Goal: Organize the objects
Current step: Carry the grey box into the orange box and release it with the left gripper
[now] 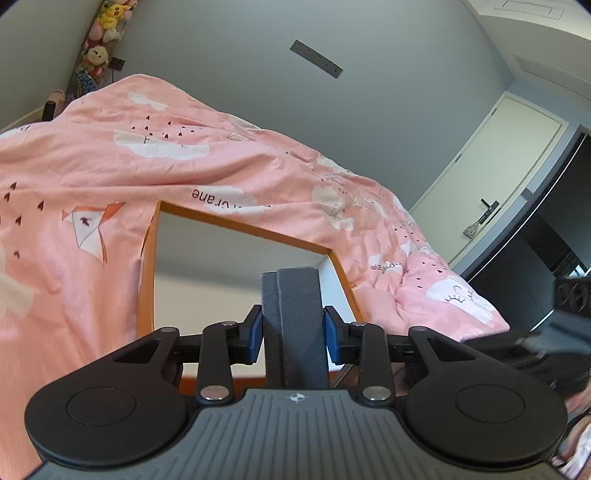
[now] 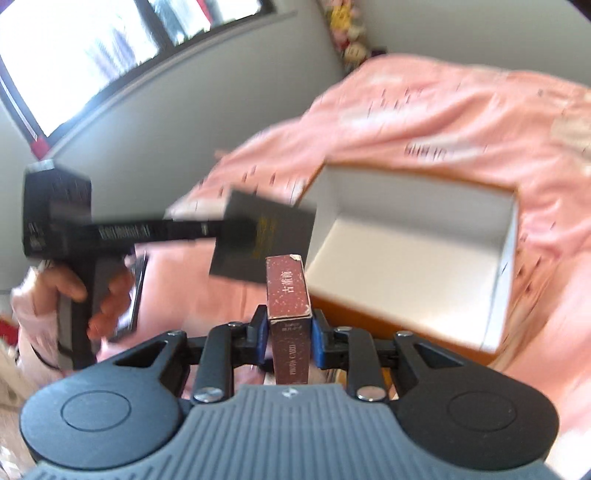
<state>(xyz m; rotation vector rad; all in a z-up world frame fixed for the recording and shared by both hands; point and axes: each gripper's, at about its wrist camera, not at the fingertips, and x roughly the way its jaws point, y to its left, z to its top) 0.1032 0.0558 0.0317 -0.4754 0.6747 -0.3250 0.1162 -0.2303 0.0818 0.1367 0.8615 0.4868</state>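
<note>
Right gripper (image 2: 289, 341) pinching a brown photo-card box (image 2: 288, 306) upright, left gripper (image 1: 293, 332) clamped on a dark grey case (image 1: 293, 325), both held over the open orange-sided box (image 2: 413, 240) on the pink duvet (image 1: 92, 177); lower each squarely inside before letting go.

Bright daylight from window (image 2: 110, 48), right view motion-blurred, edges apparently fisheye-warped

Walls: plain grey wall (image 1: 229, 62) behind the bed | Bed: rumpled pink cloud-print duvet (image 1: 92, 155) | Door: white door (image 1: 491, 173), dark handle | Window (image 2: 110, 40): bright daylight pouring in | Corner: plush toys (image 1: 107, 22) stacked high
</note>
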